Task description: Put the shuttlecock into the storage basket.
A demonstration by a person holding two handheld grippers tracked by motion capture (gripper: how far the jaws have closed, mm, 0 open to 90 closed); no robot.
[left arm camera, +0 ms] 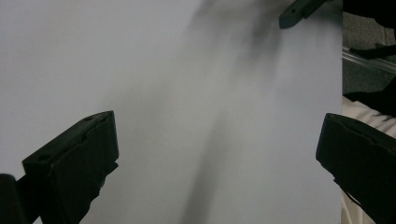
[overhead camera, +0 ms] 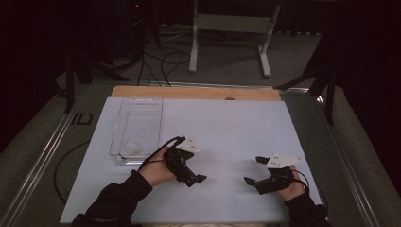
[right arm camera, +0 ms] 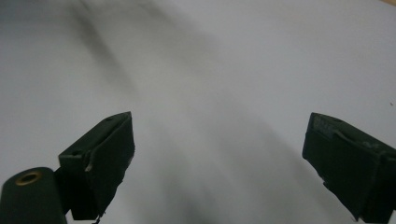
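On the white sheet [overhead camera: 227, 127] covering the table, my left gripper [overhead camera: 191, 166] is held near the front centre in a person's hand. It points to the right with its jaws wide apart. In the left gripper view, the left gripper [left arm camera: 217, 128] has only bare sheet between its fingers. My right gripper [overhead camera: 254, 170] is at the front right and points left toward the other one. Its jaws are spread too. The right gripper view shows the right gripper [right arm camera: 219, 126] open with nothing between its pads. One tip of the right gripper [left arm camera: 299, 9] appears at the top of the left gripper view.
A clear plastic tray [overhead camera: 137, 123] lies on the left of the sheet, with a small white object [overhead camera: 130, 146] at its near end. A wooden table edge [overhead camera: 189, 92] runs along the back. Beyond it are cables [overhead camera: 161, 61] and a white stand [overhead camera: 231, 23] on the floor.
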